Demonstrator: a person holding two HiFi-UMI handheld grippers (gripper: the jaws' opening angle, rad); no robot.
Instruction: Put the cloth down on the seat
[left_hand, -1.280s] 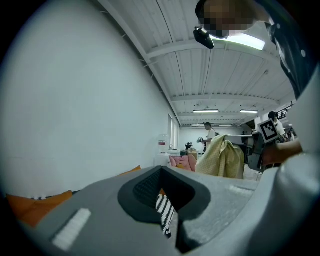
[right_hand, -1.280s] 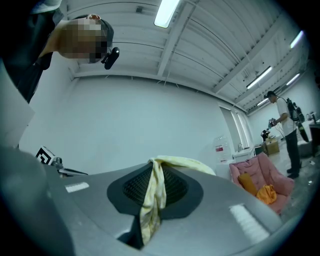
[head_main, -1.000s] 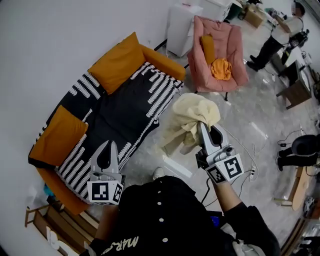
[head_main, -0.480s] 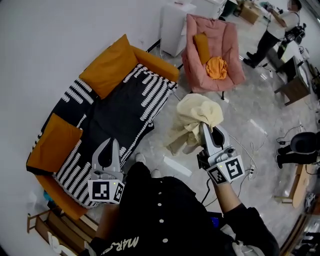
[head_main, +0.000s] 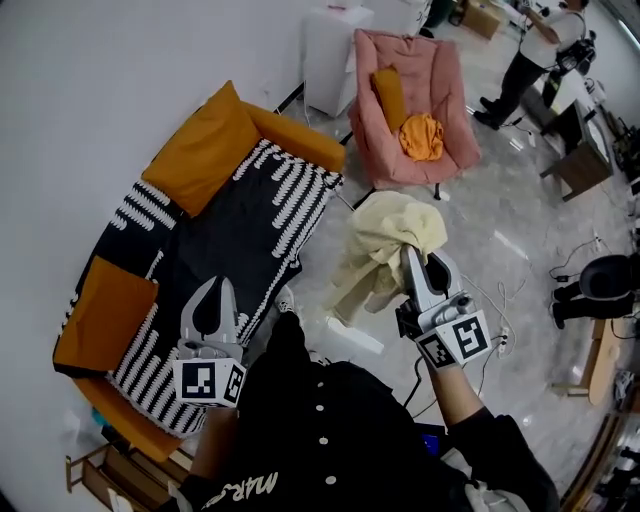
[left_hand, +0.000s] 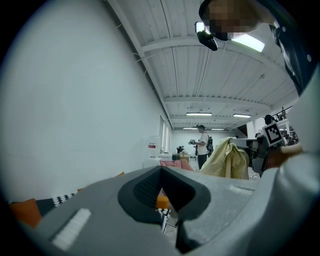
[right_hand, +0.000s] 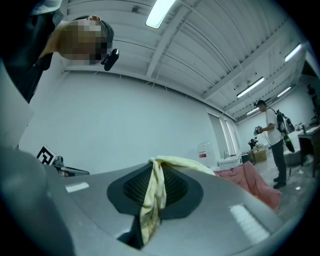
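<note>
I stepped forward; my knee now shows. The sofa slid left, and the cloth hangs nearer the pink armchair.

A plain white wall runs behind a black sofa patterned with white stripes and set with orange cushions. Beside it, near a white cabinet, stands a pink armchair. The floor is pale, glossy stone with cables trailing across it. Overhead, a white ribbed ceiling carries long strip lights.
</note>
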